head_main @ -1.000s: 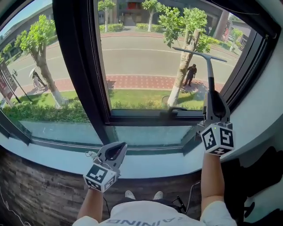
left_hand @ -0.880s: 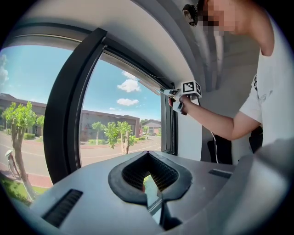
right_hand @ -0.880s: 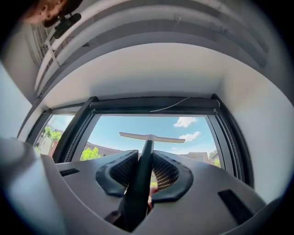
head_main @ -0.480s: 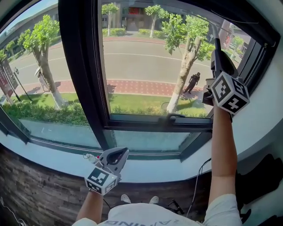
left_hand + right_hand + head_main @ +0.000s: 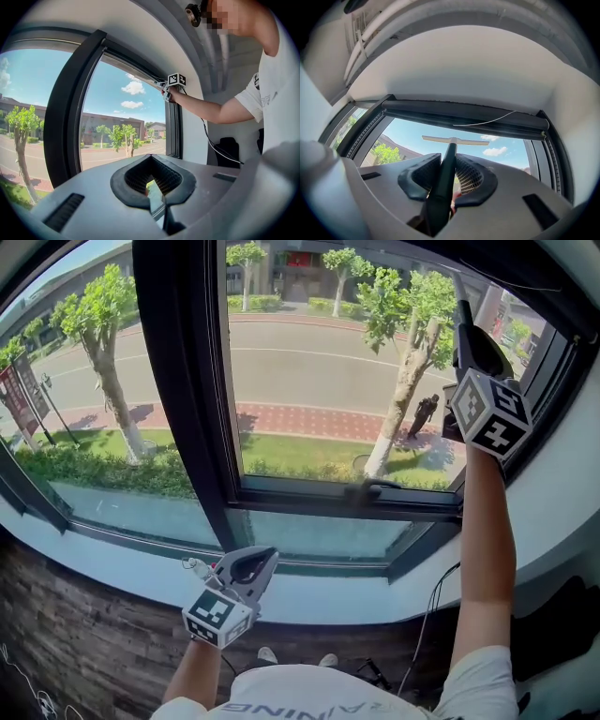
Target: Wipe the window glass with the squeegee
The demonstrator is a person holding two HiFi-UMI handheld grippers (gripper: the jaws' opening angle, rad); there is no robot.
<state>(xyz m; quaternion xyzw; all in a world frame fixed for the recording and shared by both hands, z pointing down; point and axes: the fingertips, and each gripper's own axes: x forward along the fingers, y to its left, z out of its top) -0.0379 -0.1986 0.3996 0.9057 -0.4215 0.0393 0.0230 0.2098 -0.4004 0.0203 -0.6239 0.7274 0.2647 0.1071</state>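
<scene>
Sunlit glass (image 5: 328, 334) fills the black window frame (image 5: 178, 381) as a person reaches high with the right gripper (image 5: 466, 329), now at the upper right of the head view. A second ago that gripper sat low, near the frame's bottom rail (image 5: 309, 491), with the squeegee (image 5: 451, 149) standing mid-pane; the arm (image 5: 487, 521) has since stretched nearly straight. The lift has carried the tool's pale blade (image 5: 454, 139) to the top of the pane, just under the dark upper rail (image 5: 464, 117) in the right gripper view. That looks like the set-up for a fresh downward pull rather than the end of one, though whether the blade is pressed to the glass cannot be told. The right gripper's fingers (image 5: 476, 180) are clamped on the dark handle (image 5: 443, 192), one padded finger on each side, with the handle running up between them toward the blade. Low in the head view, just left of centre, the left gripper (image 5: 246, 566) hangs over the white sill (image 5: 112, 563), much where it was a second ago and taking no part in the work. Its fingers (image 5: 126, 180) are pressed together at the tips and pinch nothing. Beyond the glass lie a road (image 5: 281, 357), trees (image 5: 103, 324) and a brick pavement (image 5: 309, 423).
</scene>
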